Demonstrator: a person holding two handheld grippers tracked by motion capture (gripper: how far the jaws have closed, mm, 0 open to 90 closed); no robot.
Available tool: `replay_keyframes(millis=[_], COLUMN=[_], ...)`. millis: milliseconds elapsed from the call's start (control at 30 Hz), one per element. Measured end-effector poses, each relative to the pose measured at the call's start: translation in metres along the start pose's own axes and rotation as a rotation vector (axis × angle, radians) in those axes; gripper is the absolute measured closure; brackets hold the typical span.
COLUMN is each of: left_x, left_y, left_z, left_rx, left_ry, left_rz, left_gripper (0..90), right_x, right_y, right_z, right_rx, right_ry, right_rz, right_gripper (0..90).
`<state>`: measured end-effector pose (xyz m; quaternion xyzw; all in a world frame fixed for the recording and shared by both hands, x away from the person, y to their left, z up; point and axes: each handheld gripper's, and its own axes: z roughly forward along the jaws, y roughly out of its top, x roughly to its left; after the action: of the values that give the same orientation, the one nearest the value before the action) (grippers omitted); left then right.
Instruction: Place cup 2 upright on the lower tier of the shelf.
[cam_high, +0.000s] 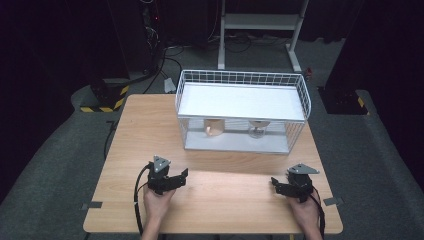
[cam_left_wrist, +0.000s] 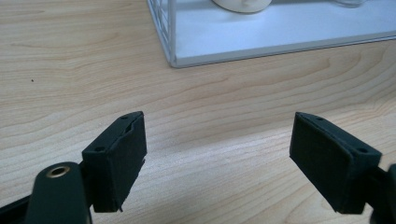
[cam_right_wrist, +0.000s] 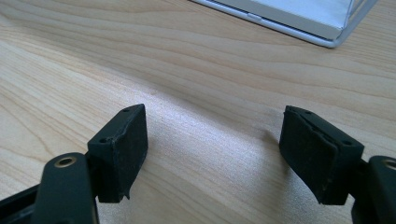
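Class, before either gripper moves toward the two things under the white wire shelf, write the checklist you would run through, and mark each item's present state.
1. Left gripper jaws apart, nothing between: ok.
2. Right gripper jaws apart, nothing between: ok.
3. Bare table between the grippers and the wire shelf: ok.
4. Tan cup on the lower level, facing the left gripper: ok.
5. Clear glass upright: cannot tell.

— What carries everything?
— A light wooden table (cam_high: 150, 130) on grey carpet.
— And directly on it?
— A white wire rack (cam_high: 242, 112) at the far edge, and two grey tape strips at the near corners.
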<state>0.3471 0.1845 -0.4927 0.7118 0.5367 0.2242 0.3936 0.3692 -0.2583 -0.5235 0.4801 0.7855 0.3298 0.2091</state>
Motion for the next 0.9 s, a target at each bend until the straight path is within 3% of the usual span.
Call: replay_keyframes(millis=[900], left_x=[0.012], left_y=[-0.010], left_z=[0.026], left_rx=[0.072], left_ry=[0.072], left_rz=[0.008], left_gripper=[20.2], right_x=[0.000], right_y=[0.000], right_z=[0.000], right_rx=[0.000], right_ry=[0.000], right_rz=[0.000], right_gripper=[23.7])
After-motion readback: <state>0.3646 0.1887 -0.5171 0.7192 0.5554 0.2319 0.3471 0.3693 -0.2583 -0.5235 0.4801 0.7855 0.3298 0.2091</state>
